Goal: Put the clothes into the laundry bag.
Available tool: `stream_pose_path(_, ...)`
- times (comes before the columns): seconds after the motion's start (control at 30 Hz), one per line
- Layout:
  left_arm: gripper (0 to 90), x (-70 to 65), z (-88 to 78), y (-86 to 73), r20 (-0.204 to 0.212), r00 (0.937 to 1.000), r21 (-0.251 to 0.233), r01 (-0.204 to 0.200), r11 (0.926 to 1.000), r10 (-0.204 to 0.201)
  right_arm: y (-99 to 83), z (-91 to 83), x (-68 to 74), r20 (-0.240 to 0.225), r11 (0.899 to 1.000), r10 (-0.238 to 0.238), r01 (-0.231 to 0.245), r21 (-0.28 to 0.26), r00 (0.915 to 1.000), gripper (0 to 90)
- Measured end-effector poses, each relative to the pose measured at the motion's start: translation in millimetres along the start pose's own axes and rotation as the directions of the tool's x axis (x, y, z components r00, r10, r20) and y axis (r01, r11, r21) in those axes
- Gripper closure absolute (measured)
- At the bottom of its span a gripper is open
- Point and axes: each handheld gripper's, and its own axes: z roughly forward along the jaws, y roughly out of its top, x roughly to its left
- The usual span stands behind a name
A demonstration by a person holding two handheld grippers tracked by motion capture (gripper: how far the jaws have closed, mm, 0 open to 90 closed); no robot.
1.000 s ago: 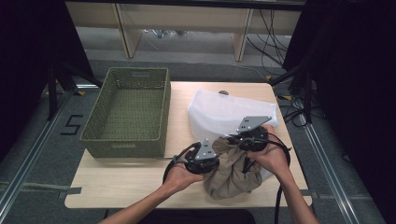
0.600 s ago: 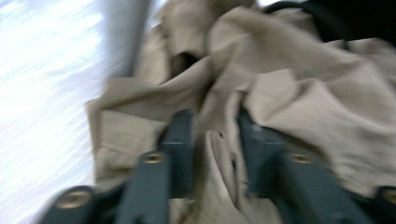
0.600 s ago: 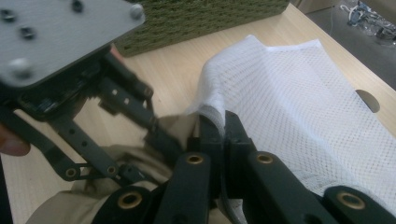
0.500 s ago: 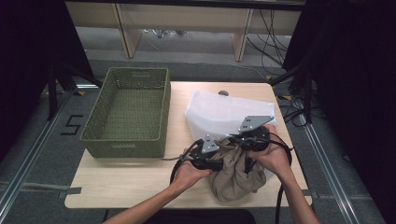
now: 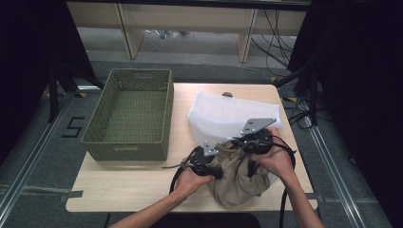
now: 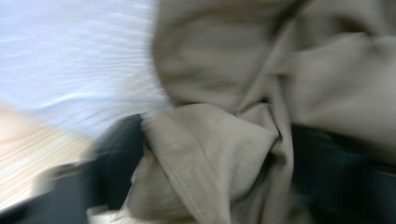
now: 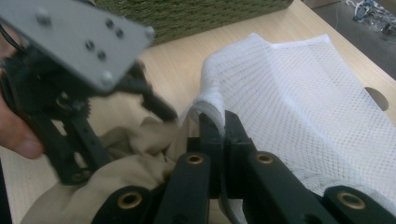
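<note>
On table (image 5: 123,190), right half: white mesh bag (image 5: 223,114) lying flat, beige cloth (image 5: 237,178) bunched against its near edge, spilling toward front edge; green basket (image 5: 128,114) on left half, well apart from both. Right gripper (image 5: 240,141) at top of cloth, grey plate up; seen from its own camera, right gripper (image 7: 218,126) clamped tight on rolled hem of mesh bag (image 7: 299,93), hem pinched between fingertips (image 7: 233,123), cloth (image 7: 130,163) piled just beside and below. Left gripper (image 5: 216,164) at left flank of cloth, pressed into folds; jaws have just been opening, now parted partway; from its own camera, blurred, cloth (image 6: 210,154) sits between dark jaws at left and right, a stitched fold in the gap; pads not visibly pressing on it, so loose, not gripped. Same view: mesh bag (image 6: 70,56) at upper left, strip of table (image 6: 23,154) at lower left. From right camera, left gripper (image 7: 161,109) close by at left, plate on top, tips at cloth edge next to mesh hem; basket (image 7: 187,14) along top edge; round hole in table (image 7: 378,100) at right, past the bag.
</note>
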Motion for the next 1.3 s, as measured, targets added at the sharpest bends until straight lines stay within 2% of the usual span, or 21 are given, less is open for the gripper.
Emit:
stream_pose_path(0.03, 46.4, -0.7, 2.2, 1.1, 0.004, 1.0, -0.005, -0.001, 1.0, 0.001, -0.3, 0.0, 0.1, 0.0, 1.0, -0.003, 0.003, 0.0, 1.0, 89.9)
stream_pose_path(0.07, 57.5, -0.7, 4.3, 2.9, 0.036, 0.9992, -0.024, -0.017, 0.9996, 0.018, -0.6, 0.1, -0.6, 0.001, 1.0, -0.009, 0.009, -0.005, 1.0, 89.8)
stream_pose_path(0.1, 63.8, 2.3, 6.0, 4.4, 0.053, 0.9981, -0.039, -0.032, 0.9987, 0.034, -0.8, -0.1, -1.3, 0.005, 1.0, -0.008, 0.008, -0.004, 1.0, 89.9)
stream_pose_path(0.13, 71.2, 3.0, 6.1, 5.3, 0.066, 0.9976, -0.048, -0.016, 0.9987, 0.019, -1.0, -0.5, -2.1, 0.002, 1.0, -0.001, 0.001, -0.003, 1.0, 89.9)
stream_pose_path(0.17, 78.7, 4.3, 5.0, 5.9, 0.049, 0.9985, -0.061, -0.022, 0.9979, 0.025, -2.0, -0.2, -2.1, 0.013, 1.0, 0.001, -0.001, -0.01, 0.9999, 89.9)
stream_pose_path(0.2, 82.9, 2.4, 5.9, 6.7, 0.062, 0.998, -0.11, 0.02, 0.9938, -0.013, -2.6, -1.2, -0.8, 0.016, 1.0, 0.023, -0.023, -0.006, 0.9996, 89.9)
stream_pose_path(0.23, 84.0, 3.0, 2.3, 8.0, 0.074, 0.9971, -0.105, -0.01, 0.9944, 0.018, -1.9, -2.2, -2.1, 0.002, 1.0, -0.002, 0.002, -0.004, 1.0, 89.9)
stream_pose_path(0.27, 84.6, 2.3, -1.8, 9.7, 0.081, 0.9953, -0.111, -0.044, 0.9928, 0.053, -0.5, -3.9, -0.3, 0.003, 1.0, 0.018, -0.018, -0.003, 0.9998, 89.8)
stream_pose_path(0.3, 85.0, -1.7, -6.0, 11.5, 0.074, 0.994, -0.136, -0.07, 0.9883, 0.08, 1.4, -3.7, -0.3, 0.007, 1.0, -0.002, 0.002, -0.016, 1.0, 89.9)
stream_pose_path(0.37, 85.7, -7.9, -17.9, 18.0, 0.076, 0.9887, -0.148, -0.117, 0.9821, 0.129, 5.5, -4.2, 2.9, 0.005, 1.0, 0.003, -0.003, -0.019, 1.0, 89.9)
stream_pose_path(0.5, 86.5, -7.5, -41.7, 36.5, 0.048, 0.9872, -0.191, -0.141, 0.9715, 0.152, 11.5, -7.1, 7.9, 0.0, 0.999, -0.012, 0.012, -0.049, 0.9999, 89.9)
stream_pose_path(0.53, 86.5, -4.5, -46.5, 39.9, 0.044, 0.9915, -0.195, -0.112, 0.9744, 0.123, 13.3, -9.0, 9.1, 0.0, 0.998, -0.012, 0.012, -0.058, 0.9999, 89.9)
stream_pose_path(0.6, 86.6, 5.2, -55.7, 45.3, 0.012, 0.9949, -0.221, -0.095, 0.9708, 0.1, 16.3, -14.0, 10.7, -0.003, 0.997, -0.019, 0.019, -0.074, 0.9998, 89.9)
stream_pose_path(0.73, 86.1, 16.6, -62.6, 44.5, -0.038, 0.9959, -0.231, -0.089, 0.9689, 0.082, 20.7, -16.4, 13.5, -0.005, 0.995, -0.022, 0.021, -0.093, 0.9997, 89.9)
stream_pose_path(0.77, 85.3, 16.6, -60.3, 41.6, -0.045, 0.9938, -0.219, -0.109, 0.9696, 0.102, 20.6, -14.5, 13.8, -0.005, 0.996, -0.023, 0.023, -0.086, 0.9997, 89.9)
stream_pose_path(0.8, 83.6, 16.8, -56.0, 37.9, -0.019, 0.9933, -0.189, -0.116, 0.9751, 0.114, 19.9, -11.7, 13.8, -0.005, 0.997, -0.026, 0.025, -0.075, 0.9997, 89.9)
stream_pose_path(0.83, 79.0, 14.9, -48.3, 31.8, 0.013, 0.996, -0.172, -0.085, 0.9814, 0.089, 18.2, -8.6, 13.5, -0.006, 0.998, -0.016, 0.016, -0.062, 0.9999, 90.0)
stream_pose_path(0.97, 60.1, 11.2, -37.0, 18.8, 0.064, 0.9972, -0.159, -0.029, 0.9869, 0.04, 8.4, 2.8, 12.0, -0.006, 1.0, -0.014, 0.014, -0.005, 0.9999, 89.9)
stream_pose_path(1.03, 50.2, 13.5, -44.1, 19.1, 0.118, 0.9927, -0.165, -0.004, 0.9863, 0.023, 4.8, 5.3, 9.9, 0.0, 1.0, -0.016, 0.016, -0.002, 0.9999, 89.9)
stream_pose_path(1.2, 35.3, 19.5, -69.8, 14.4, 0.151, 0.9884, -0.196, 0.05, 0.9794, -0.021, 2.7, 4.2, 7.8, -0.005, 1.0, -0.002, 0.002, 0.013, 1.0, 89.9)
stream_pose_path(1.3, 29.0, 19.8, -77.7, 5.7, 0.159, 0.9873, -0.161, 0.025, 0.9866, 0.001, 2.9, 6.1, 9.9, 0.001, 1.0, -0.014, 0.014, 0.016, 0.9999, 89.8)
